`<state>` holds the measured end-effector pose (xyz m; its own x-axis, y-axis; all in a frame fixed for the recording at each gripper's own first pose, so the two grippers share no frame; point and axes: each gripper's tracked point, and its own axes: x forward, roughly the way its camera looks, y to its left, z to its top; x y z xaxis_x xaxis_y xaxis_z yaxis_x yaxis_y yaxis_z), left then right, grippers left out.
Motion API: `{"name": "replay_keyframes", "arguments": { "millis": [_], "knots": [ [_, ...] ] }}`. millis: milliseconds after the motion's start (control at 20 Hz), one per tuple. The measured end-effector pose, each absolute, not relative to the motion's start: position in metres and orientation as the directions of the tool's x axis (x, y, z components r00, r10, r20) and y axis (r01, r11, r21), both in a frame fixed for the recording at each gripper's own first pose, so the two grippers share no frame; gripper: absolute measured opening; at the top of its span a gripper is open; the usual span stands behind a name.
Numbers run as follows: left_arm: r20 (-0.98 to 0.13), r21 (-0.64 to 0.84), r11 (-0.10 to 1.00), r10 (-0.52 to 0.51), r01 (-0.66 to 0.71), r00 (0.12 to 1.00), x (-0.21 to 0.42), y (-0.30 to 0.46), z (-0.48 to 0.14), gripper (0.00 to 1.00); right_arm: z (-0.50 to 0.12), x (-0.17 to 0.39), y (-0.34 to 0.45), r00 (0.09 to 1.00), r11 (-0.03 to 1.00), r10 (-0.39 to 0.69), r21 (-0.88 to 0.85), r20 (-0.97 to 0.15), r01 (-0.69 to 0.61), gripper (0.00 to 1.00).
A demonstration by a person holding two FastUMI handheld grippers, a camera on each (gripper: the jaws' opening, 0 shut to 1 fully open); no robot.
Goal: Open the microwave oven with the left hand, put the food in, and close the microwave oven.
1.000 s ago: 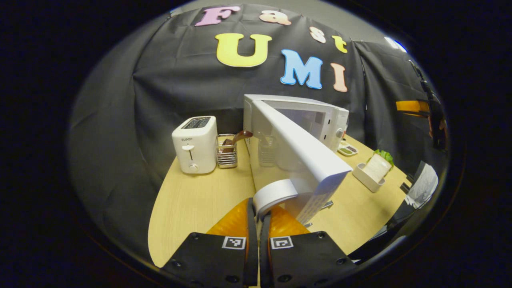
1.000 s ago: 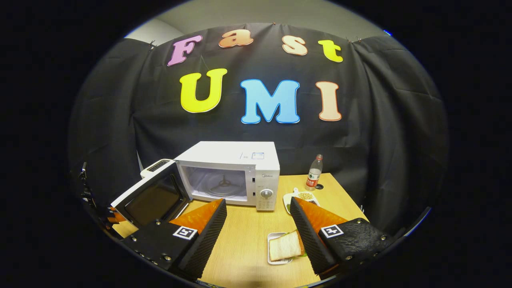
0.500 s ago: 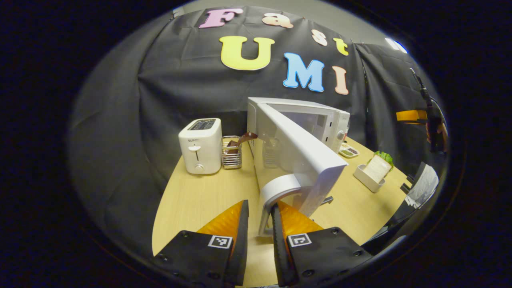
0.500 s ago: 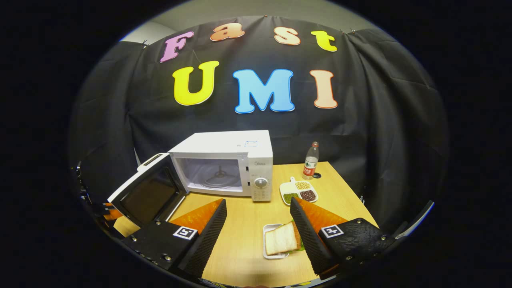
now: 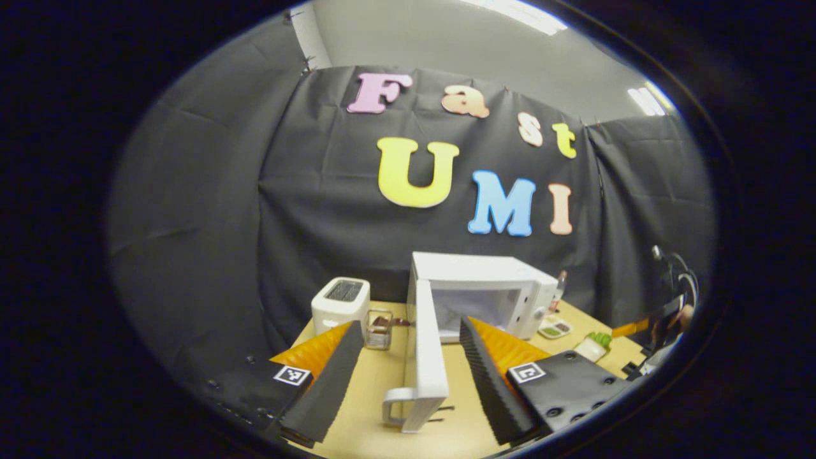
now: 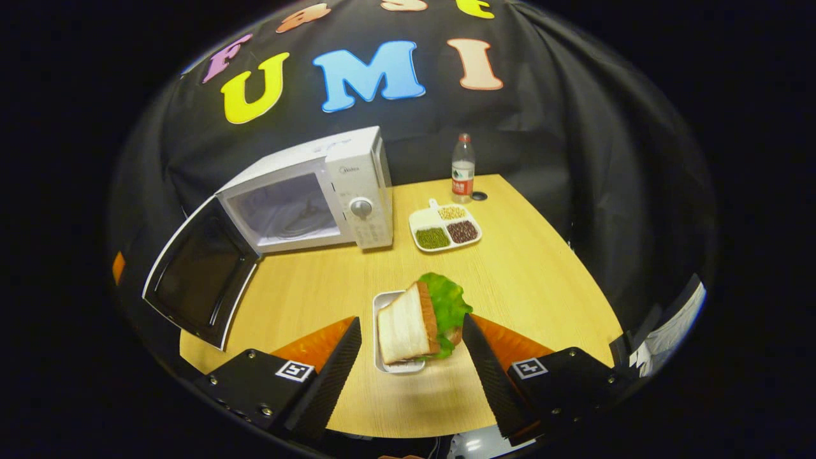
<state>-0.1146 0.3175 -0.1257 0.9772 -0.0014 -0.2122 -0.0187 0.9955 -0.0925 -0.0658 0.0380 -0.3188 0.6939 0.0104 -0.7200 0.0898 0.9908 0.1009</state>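
The left tongs (image 5: 408, 357) have let go of the door handle (image 5: 396, 405) and now gape wide; the microwave (image 6: 319, 191) stands open. The right tongs (image 6: 413, 357), spread, have dropped around the sandwich (image 6: 417, 319) near the surface's (image 6: 529, 280) front edge.

1 microwave (image 6: 319, 191), 1 sandwich (image 6: 417, 322) in 1 tray (image 6: 377, 303), 1 bottle (image 6: 463, 169), 1 divided dish (image 6: 422, 220), 1 toaster (image 5: 340, 306), 1 rack (image 5: 378, 330), 2 grippers (image 5: 408, 376) (image 6: 411, 376).
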Motion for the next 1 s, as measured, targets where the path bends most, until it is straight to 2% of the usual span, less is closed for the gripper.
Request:
{"name": "replay_keyframes", "arguments": {
  "millis": [50, 100, 250, 400, 600, 650, 700, 800, 850, 900, 1000],
  "knots": [
    [-0.176, -0.104, 0.995, -0.012, -0.007, 0.984, -0.109, 0.303, -0.111, 0.98, -0.329, -0.068, 0.034, 0.675, 0.989, 0.011, 0.106, -0.738, 0.100, 0.97],
    [-0.138, -0.112, 0.994, -0.023, 0.008, 0.990, -0.103, 0.288, -0.096, 0.96, -0.340, -0.067, 0.029, 0.656, 0.986, 0.018, 0.122, -0.754, 0.113, 0.96],
    [-0.088, -0.095, 0.994, -0.066, 0.058, 0.994, -0.088, 0.252, -0.065, 0.95, -0.365, -0.063, 0.022, 0.615, 0.973, 0.049, 0.176, -0.787, 0.148, 0.96],
    [-0.081, -0.099, 0.989, -0.113, 0.105, 0.990, -0.073, 0.220, -0.057, 0.96, -0.383, -0.056, 0.015, 0.596, 0.967, 0.068, 0.199, -0.800, 0.157, 0.98],
    [-0.107, -0.089, 0.987, -0.141, 0.132, 0.984, -0.059, 0.191, -0.068, 0.96, -0.400, -0.051, 0.023, 0.566, 0.944, 0.144, 0.285, -0.812, 0.168, 0.97],
    [-0.114, -0.091, 0.986, -0.148, 0.138, 0.982, -0.056, 0.184, -0.069, 0.95, -0.401, -0.047, 0.026, 0.565, 0.934, 0.161, 0.310, -0.809, 0.178, 0.91],
    [-0.115, -0.087, 0.987, -0.145, 0.135, 0.983, -0.054, 0.182, -0.069, 0.96, -0.402, -0.045, 0.030, 0.569, 0.923, 0.181, 0.338, -0.802, 0.183, 0.79],
    [-0.119, -0.082, 0.988, -0.138, 0.129, 0.983, -0.049, 0.176, -0.072, 0.96, -0.403, -0.040, 0.033, 0.578, 0.907, 0.217, 0.381, -0.787, 0.178, 0.67],
    [-0.125, -0.084, 0.988, -0.139, 0.129, 0.982, -0.047, 0.172, -0.074, 0.96, -0.403, -0.040, 0.038, 0.570, 0.901, 0.240, 0.399, -0.786, 0.171, 0.50],
    [-0.132, -0.089, 0.987, -0.143, 0.132, 0.981, -0.046, 0.169, -0.078, 0.96, -0.393, -0.042, 0.038, 0.582, 0.895, 0.255, 0.416, -0.772, 0.160, 0.48],
    [-0.142, -0.093, 0.986, -0.153, 0.141, 0.978, -0.042, 0.163, -0.080, 0.96, -0.396, -0.042, 0.044, 0.585, 0.892, 0.274, 0.429, -0.763, 0.143, 0.28]
  ]
}}
